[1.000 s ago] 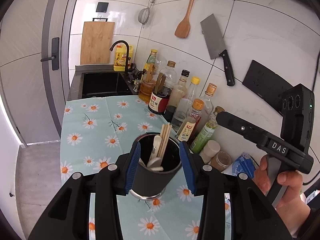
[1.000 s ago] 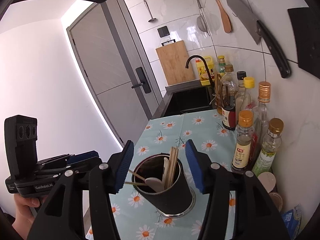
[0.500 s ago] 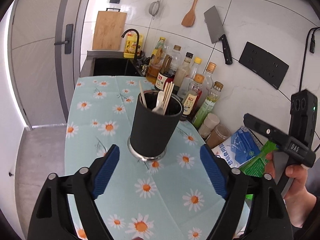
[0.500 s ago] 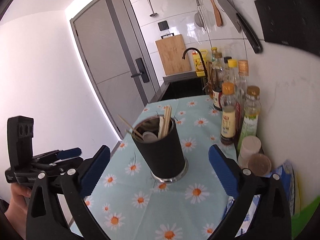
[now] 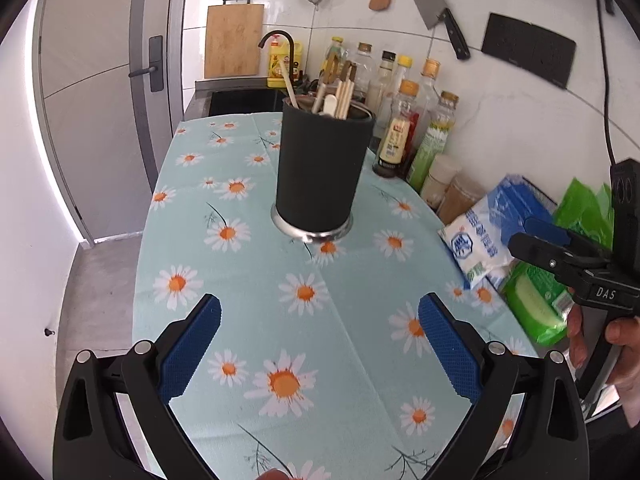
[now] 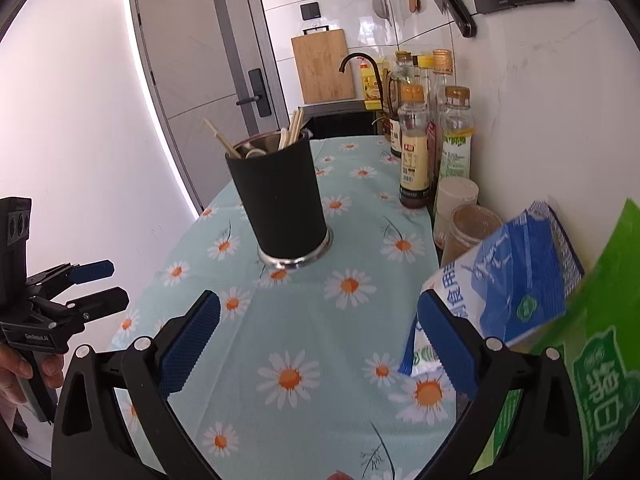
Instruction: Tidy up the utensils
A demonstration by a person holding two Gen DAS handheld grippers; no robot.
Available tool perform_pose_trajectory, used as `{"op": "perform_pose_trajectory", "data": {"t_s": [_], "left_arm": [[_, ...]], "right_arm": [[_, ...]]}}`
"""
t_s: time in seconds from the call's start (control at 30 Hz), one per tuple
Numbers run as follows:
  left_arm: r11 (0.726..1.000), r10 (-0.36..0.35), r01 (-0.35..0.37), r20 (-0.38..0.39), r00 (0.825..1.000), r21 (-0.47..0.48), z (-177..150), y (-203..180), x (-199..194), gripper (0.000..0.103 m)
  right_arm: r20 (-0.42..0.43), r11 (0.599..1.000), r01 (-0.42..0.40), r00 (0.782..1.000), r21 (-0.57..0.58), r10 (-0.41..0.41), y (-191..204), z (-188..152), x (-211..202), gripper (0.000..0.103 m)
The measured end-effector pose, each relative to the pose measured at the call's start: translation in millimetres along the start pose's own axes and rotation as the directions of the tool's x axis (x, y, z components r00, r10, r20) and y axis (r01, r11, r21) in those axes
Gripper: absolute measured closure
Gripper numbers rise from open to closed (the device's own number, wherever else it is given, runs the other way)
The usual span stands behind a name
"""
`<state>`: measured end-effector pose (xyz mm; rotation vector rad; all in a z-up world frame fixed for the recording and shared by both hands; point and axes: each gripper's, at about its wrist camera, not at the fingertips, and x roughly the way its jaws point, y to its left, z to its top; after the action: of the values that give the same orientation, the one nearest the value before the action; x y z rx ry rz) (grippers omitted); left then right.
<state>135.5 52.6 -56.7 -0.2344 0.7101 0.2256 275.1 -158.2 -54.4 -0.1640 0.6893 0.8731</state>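
Both hand-held grippers pulled back, left (image 5: 319,344) and right (image 6: 319,342) jaws apart, utensil holder (image 5: 322,168) standing well ahead

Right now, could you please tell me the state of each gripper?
Left gripper: jaws open, holding nothing.
Right gripper: jaws open, holding nothing.

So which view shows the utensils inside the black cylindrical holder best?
The left wrist view: the black cylindrical holder sits centred, with the wooden chopsticks and white spoon clear above its rim. The right wrist view shows the holder off to the left, its contents smaller.
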Motion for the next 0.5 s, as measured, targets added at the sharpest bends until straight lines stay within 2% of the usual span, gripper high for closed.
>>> {"op": "perform_pose_trajectory", "data": {"t_s": [0.13,0.3,0.5], "left_arm": [[0.998,0.049,-0.047,-0.035,0.998,0.039,-20.8,-12.8,1.6,0.006],[0.999,0.042,-0.042,-0.066,0.997,0.003,-37.0,-14.8,0.7,0.006],[0.999,0.039,-0.039,-0.079,0.996,0.010,-46.6,-17.5,-1.9,0.006]], "right_arm": [[-0.040,1.000,-0.009,0.999,-0.013,0.009,2.5,-15.0,4.7,0.005],[-0.076,1.000,-0.011,0.997,0.004,0.011,3.4,-31.2,7.1,0.005],[-0.097,1.000,-0.004,0.995,0.017,0.006,6.4,-43.6,5.6,0.005]]}}
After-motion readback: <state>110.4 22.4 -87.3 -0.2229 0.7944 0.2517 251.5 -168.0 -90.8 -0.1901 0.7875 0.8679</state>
